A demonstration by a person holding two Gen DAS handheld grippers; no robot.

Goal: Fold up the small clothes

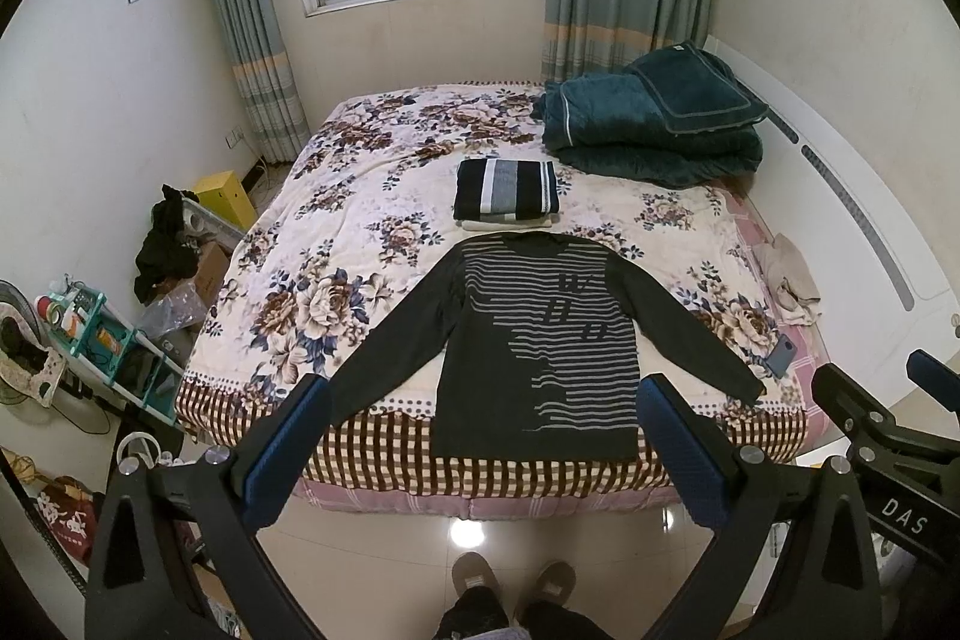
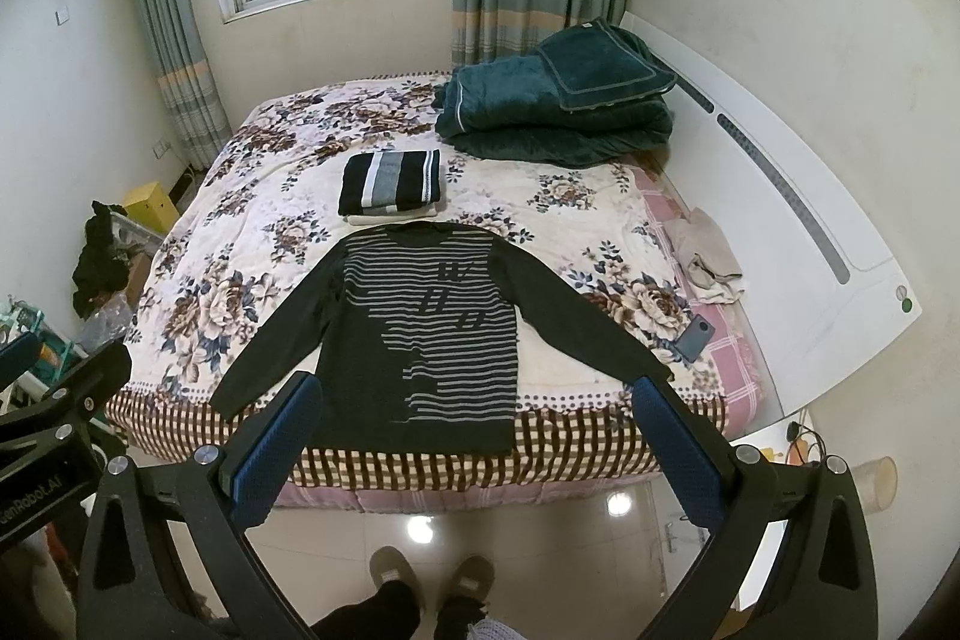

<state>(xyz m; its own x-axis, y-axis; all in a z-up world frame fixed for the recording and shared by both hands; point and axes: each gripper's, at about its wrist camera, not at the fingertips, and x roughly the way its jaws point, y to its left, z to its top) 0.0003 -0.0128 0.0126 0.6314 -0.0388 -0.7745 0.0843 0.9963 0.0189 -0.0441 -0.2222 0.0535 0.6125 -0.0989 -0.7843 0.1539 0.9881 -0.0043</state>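
sweater spread flat on bed, unfolded.

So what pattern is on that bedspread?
The bedspread is cream with big brown-and-blue flowers and a brown checked border, clearest in the left wrist view.

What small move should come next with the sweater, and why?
Probably lower the left tool to the nearer sleeve. The sweater lies flat and unfolded on the bed, sleeves spread, and both tools are open above it.
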